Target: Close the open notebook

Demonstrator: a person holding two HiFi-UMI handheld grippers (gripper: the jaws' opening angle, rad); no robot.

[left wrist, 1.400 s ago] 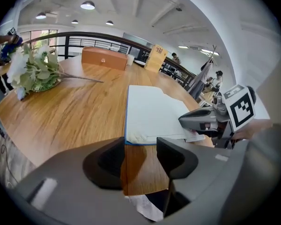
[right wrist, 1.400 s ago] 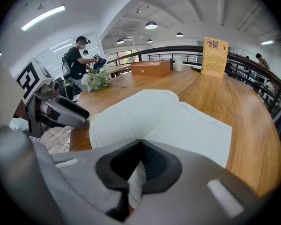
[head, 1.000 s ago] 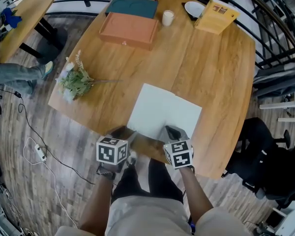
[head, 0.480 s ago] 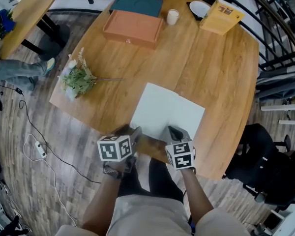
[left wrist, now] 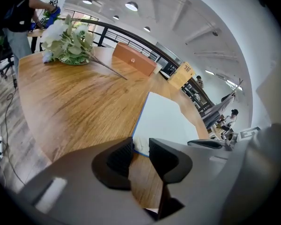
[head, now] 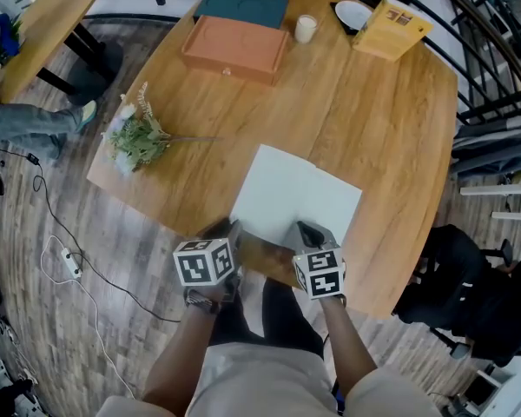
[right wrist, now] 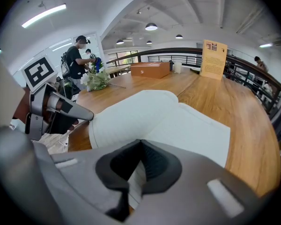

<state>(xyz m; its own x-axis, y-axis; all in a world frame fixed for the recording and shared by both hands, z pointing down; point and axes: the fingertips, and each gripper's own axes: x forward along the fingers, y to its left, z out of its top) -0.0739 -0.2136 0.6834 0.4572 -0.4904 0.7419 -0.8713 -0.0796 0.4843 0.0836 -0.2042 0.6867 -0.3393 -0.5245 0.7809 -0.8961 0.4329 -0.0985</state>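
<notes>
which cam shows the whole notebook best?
Head view: the notebook lies open, nearly all in frame. Left gripper view shows only its near corner, between the jaws of the left gripper, which have just been closing. Right gripper view shows the pages from low, near edge in the right gripper.

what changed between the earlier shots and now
The left gripper rolled slightly at the notebook's near left corner. Its fingers have just been closing, with that corner showing between them but not yet pinched. The right gripper stayed put, shut on the notebook's near edge. The notebook is still open, and the flowers and orange box have not moved.
</notes>
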